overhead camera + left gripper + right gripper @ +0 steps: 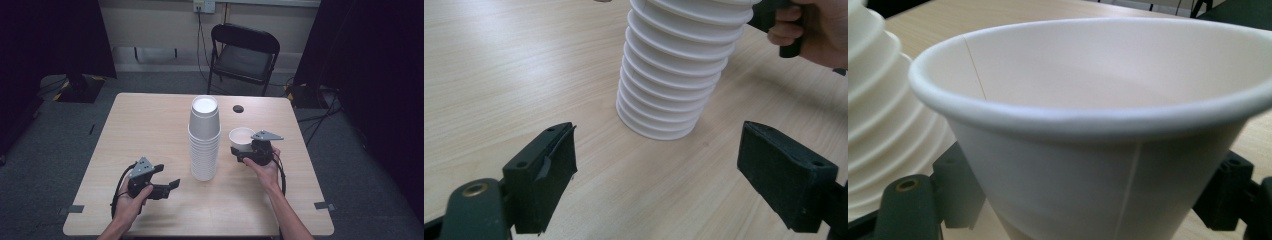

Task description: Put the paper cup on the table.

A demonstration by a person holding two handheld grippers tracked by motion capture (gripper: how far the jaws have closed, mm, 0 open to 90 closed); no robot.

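A tall stack of white paper cups (204, 139) stands upside down in the middle of the wooden table (145, 130); its ribbed rims show in the left gripper view (674, 70). A single white cup (242, 139) sits upright between the jaws of my right gripper (248, 151), just right of the stack. The cup (1098, 125) looms large in the right gripper view, both jaws pressing its lower sides. My left gripper (167, 187) rests low at the front left, open and empty (656, 170), pointing at the stack's base.
A black folding chair (243, 55) stands beyond the table's far edge. A small dark round spot (238, 108) lies on the table behind the single cup. Bare tabletop spreads left of the stack. Cables and dark curtains line the room's sides.
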